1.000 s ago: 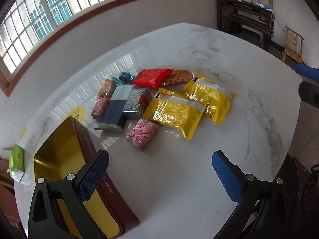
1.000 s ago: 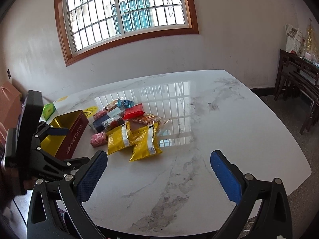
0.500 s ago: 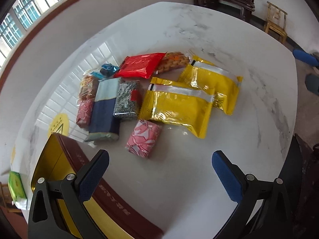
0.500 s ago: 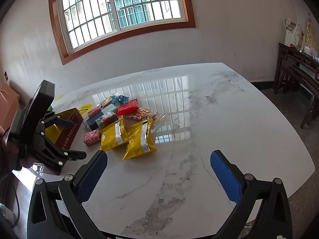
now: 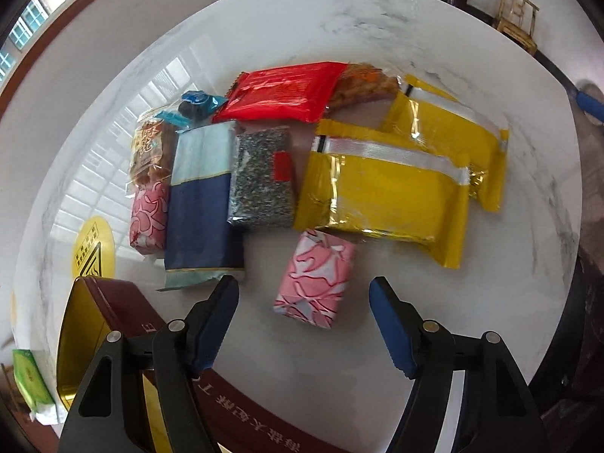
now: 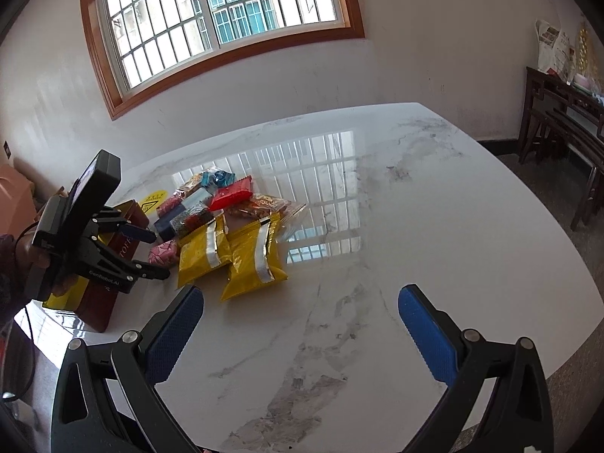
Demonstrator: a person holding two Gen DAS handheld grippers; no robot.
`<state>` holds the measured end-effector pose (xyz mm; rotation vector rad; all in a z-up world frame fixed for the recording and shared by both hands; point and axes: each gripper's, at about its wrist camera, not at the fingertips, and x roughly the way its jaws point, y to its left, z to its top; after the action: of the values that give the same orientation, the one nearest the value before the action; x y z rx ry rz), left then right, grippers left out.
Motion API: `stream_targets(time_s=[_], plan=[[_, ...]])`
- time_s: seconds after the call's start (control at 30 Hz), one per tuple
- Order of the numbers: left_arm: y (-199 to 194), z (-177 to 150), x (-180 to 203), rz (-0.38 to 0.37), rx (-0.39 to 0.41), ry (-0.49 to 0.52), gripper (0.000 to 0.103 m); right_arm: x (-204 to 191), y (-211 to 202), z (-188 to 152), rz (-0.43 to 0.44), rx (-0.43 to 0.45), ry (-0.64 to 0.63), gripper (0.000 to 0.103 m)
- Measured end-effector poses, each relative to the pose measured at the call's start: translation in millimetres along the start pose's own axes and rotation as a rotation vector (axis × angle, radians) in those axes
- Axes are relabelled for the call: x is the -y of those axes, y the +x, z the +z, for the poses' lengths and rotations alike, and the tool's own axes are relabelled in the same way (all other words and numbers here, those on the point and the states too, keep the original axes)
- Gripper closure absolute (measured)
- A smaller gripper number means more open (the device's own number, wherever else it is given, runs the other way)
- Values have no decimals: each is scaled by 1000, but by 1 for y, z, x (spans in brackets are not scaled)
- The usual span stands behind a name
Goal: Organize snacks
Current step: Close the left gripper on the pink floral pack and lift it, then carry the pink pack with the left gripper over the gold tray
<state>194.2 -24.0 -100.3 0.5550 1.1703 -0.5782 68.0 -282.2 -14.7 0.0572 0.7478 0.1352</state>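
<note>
The left gripper [image 5: 304, 319] has its jaws wide apart and holds nothing. Its blue pads [image 5: 213, 324] flank the near end of a pink packet [image 5: 315, 277] that lies flat on the table [image 5: 434, 37]. The packet sits dead ahead between the pads, slightly nearer the right one. Its long axis runs roughly along the fingers, tilted a little to the right, so the jaws would close across its short width. From the right wrist view the gripper looks to be above the packet, not yet touching it.

Just left of the fingers stands an open tin [image 5: 85, 339], gold inside and maroon outside, probably where the snacks go. Beyond the pink packet lies the rest of the heap: a navy packet [image 5: 200, 219], a speckled packet [image 5: 262, 181], a second pink one [image 5: 149, 219] at the far left, a red bag [image 5: 283, 92], and two yellow bags [image 5: 381, 192] overlapping to the right.

The right gripper [image 6: 300, 321] is also spread open and empty. It hangs over bare marble well apart from the heap, which lies ahead and to its left. The left gripper is far nearer, so I judge the pink packet to be its pick, with a short carry leftward to the tin.
</note>
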Motion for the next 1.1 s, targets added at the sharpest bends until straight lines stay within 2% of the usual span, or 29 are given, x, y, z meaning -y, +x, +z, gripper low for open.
stream_targets(time_s=[0.07,0.2,0.47,0.5,0.53,0.57,0.67,0.77,0.87,0.97,1.1], plan=[[1,0,-2,-1,2,7,31,-1,3,0,-1,-7,-4,1],[2,0,0,1,-8,34,44,-3,7,-1,1,-17,-11,1],[6,6,4,0,14,60,47,-5,13,-4,6,-44,-15,1],[7,7,4,-9,15,56,50,-5,12,-4,7,-46,-15,1],[7,7,4,-22,17,46,56,-4,12,-4,7,-46,-15,1],[7,7,2,-21,20,35,71,-4,12,-4,5,-45,-14,1],[6,7,6,31,30,-8,72,-4,12,-4,8,-47,-10,1],[0,-2,7,44,49,-72,72,-3,11,-4,7,-46,-8,1],[-15,-12,13,71,106,-124,72,-2,11,-3,21,-51,11,0],[-34,-21,16,49,162,-204,72,-2,12,-3,42,-59,17,0],[-55,-30,27,59,218,-296,72,-16,9,0,49,-45,-57,0]])
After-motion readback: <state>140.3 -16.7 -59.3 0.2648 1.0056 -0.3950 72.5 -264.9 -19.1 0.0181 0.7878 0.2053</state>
